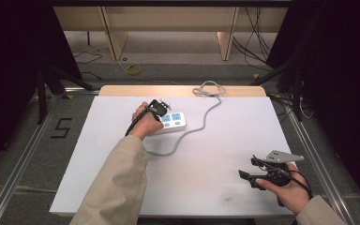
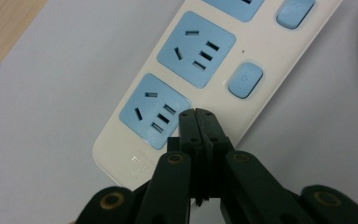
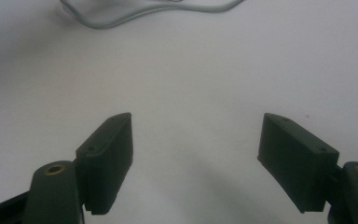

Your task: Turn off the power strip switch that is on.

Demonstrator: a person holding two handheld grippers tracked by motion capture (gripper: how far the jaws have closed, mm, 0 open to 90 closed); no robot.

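A white power strip (image 1: pixel 173 121) with light blue sockets lies near the middle of the white table. Its grey cable (image 1: pixel 187 133) loops toward me and back to the far edge. My left gripper (image 1: pixel 158 108) hangs over the strip's left end, jaws shut with nothing between them. In the left gripper view the closed tips (image 2: pixel 197 116) sit just right of the nearest blue socket (image 2: pixel 154 110), below a blue switch button (image 2: pixel 245 80). My right gripper (image 1: pixel 249 168) rests low at the table's near right, open and empty; its pads (image 3: pixel 107 158) stand wide apart over bare table.
The table's wooden far edge (image 1: pixel 178 90) carries the coiled end of the cable (image 1: pixel 208 89). Metal rails (image 1: pixel 23 154) run along both sides of the table. Dark curtains and floor cables surround the area. A length of cable (image 3: pixel 135 14) lies ahead of the right gripper.
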